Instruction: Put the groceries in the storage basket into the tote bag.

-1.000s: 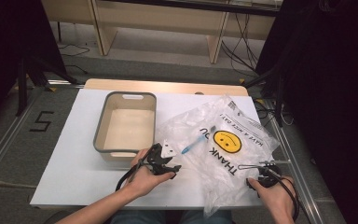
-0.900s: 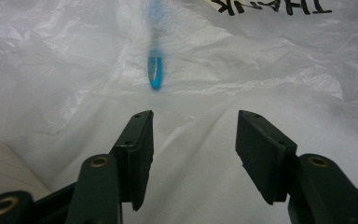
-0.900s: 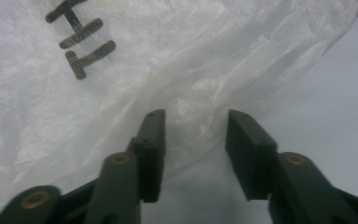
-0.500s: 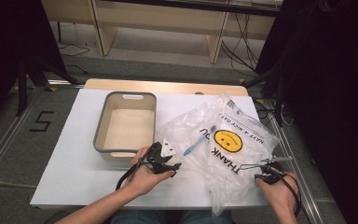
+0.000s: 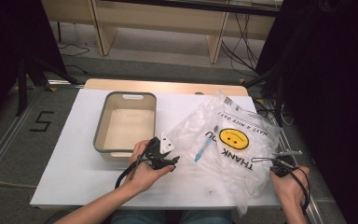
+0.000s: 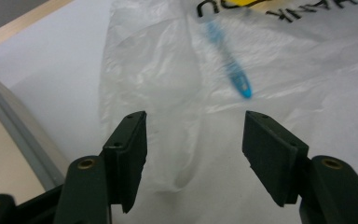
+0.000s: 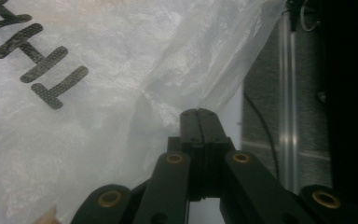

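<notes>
A clear plastic bag printed with a yellow smiley and "THANK YOU" lies crumpled on the white table. A blue toothbrush lies inside it. My left gripper rests at the bag's left edge. Its jaws have just been opening, and in the left gripper view a fold of the bag lies loose between the spread pads, with the toothbrush beyond. My right gripper is at the bag's right edge, its tips pressed together on the film.
A grey-rimmed bin with a pale, bare inside stands just left of my left hand. The table's right edge and a metal rail lie close beside my right gripper. Dark cloth and cables fill the far right.
My right hand has slid to the right toward the table's edge, and the bag's lower right corner has stretched out with it. The left hand has stayed in place.
</notes>
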A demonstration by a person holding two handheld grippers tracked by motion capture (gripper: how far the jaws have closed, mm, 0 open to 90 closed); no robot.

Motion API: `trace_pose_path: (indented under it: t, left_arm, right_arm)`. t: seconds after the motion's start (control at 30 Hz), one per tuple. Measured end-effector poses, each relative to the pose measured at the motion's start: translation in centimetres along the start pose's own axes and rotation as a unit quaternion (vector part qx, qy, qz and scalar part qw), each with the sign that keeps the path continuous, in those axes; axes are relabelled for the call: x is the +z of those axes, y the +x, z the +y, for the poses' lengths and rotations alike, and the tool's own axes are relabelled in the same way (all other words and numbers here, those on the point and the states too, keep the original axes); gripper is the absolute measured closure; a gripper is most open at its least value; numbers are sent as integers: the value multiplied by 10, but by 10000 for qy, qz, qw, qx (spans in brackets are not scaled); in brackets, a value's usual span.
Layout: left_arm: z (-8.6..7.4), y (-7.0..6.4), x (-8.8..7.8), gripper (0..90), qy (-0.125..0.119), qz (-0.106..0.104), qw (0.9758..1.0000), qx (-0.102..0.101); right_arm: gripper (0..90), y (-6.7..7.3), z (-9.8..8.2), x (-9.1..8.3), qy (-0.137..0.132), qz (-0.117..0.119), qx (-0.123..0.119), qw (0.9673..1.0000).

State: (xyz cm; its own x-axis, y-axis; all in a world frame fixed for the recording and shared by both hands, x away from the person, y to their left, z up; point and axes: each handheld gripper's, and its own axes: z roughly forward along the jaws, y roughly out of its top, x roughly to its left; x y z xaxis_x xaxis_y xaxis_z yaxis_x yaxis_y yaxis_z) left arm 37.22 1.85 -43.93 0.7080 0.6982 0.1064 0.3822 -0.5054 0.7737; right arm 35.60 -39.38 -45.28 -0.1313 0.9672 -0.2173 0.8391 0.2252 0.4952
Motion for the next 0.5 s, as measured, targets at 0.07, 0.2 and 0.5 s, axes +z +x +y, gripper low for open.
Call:
trace_pose_path:
  t: [0.07, 0.2, 0.5]
  left_arm:
    - [-3, -1, 2, 393, 87, 37, 9999, -61]
    - [-9, -2, 7, 394, 338, 107, 9993, -108]
    - [-13, -5, 14, 454, 472, 321, 9984, -35]
  right_arm:
    - [900, -3, 0, 1, -59, -38, 29, 10000]
    - [900, -5, 1, 1, -182, -117, 45, 9998]
    - [728, -5, 3, -16, -657, -210, 151, 9975]
